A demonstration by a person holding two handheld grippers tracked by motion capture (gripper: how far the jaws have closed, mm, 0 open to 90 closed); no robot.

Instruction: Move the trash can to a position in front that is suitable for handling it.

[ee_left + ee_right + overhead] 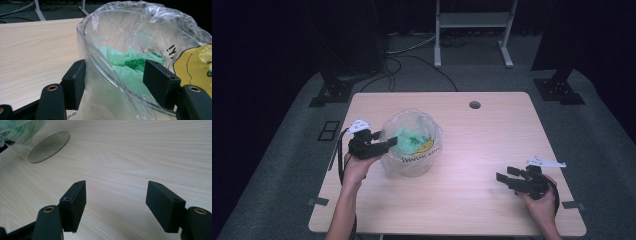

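Clear container (412,145) lined with a crinkled transparent bag (140,22), holding crumpled green plastic (125,63) and a yellow printed label (192,67), stood left of centre on the table (492,130); left gripper (384,143) straddled its rim, jaws spread, not pressing; right gripper (504,178) gaped empty, well apart.

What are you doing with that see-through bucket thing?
A person works at a light wooden table. The left hand-held gripper has its jaws astride the rim of a clear round container lined with a clear plastic bag, with a crumpled green bag inside. The right hand-held gripper hangs open over bare table.
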